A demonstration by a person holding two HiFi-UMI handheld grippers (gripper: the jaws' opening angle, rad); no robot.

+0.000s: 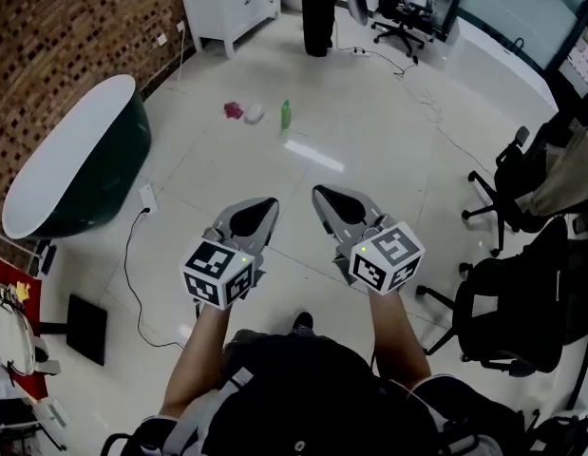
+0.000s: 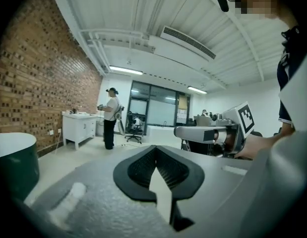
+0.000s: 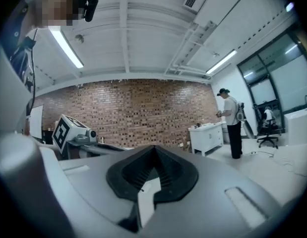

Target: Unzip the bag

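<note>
No bag shows clearly in any view. In the head view my left gripper (image 1: 270, 202) and right gripper (image 1: 318, 193) are held side by side in front of my chest, above the pale floor, both pointing away from me. Each is shut with nothing between its jaws. The left gripper view shows the left gripper (image 2: 155, 148) with its dark pads pressed together, and the right gripper (image 2: 179, 132) level beside it. The right gripper view shows the right gripper (image 3: 153, 148) closed the same way, with the left gripper's marker cube (image 3: 64, 129) at the left.
A dark green tub with a white top (image 1: 75, 164) stands at the left by the brick wall. A white cabinet (image 1: 232, 3) and a standing person (image 1: 320, 12) are at the back. Black office chairs (image 1: 521, 302) are at the right. A green bottle (image 1: 285, 114) and small items lie on the floor.
</note>
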